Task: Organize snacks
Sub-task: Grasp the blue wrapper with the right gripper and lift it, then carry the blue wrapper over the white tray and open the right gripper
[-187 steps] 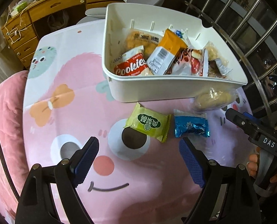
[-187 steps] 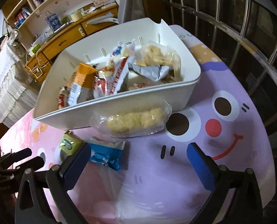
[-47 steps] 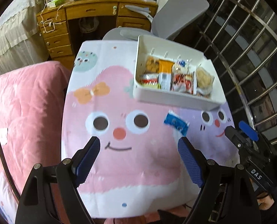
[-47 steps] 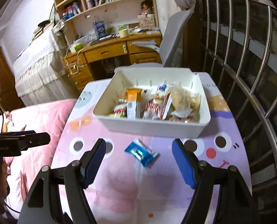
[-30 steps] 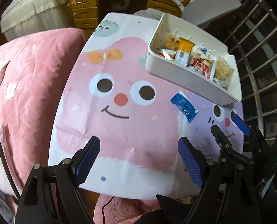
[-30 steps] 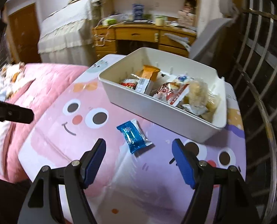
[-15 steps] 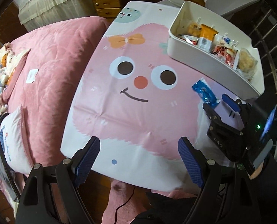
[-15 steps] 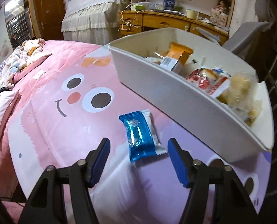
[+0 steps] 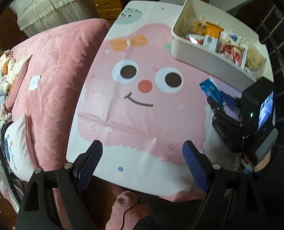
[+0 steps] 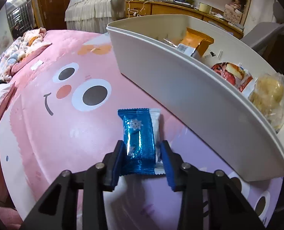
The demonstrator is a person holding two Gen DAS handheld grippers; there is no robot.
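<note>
A blue foil snack packet point(image 10: 139, 140) lies flat on the pink cartoon tablecloth point(image 10: 51, 126), just in front of the white bin point(image 10: 180, 95). My right gripper point(image 10: 142, 161) is low over the cloth with its jaws closed onto the near end of the packet, one pad at each side. The bin holds several snacks, among them an orange packet point(image 10: 196, 40) and a clear bag of pastries point(image 10: 268, 94). In the left wrist view the blue packet point(image 9: 210, 90) shows beside the right gripper point(image 9: 221, 103). My left gripper point(image 9: 142, 164) is open and empty, high above the table's near edge.
A pink quilted bed point(image 9: 51, 72) lies left of the table. A wooden desk point(image 10: 180, 9) and a grey chair point(image 10: 264, 34) stand behind the bin. Metal window bars point(image 9: 283, 38) run along the right side.
My right gripper has dropped to the table and closed its jaws onto the blue packet. My left gripper has pulled further back and up from the table.
</note>
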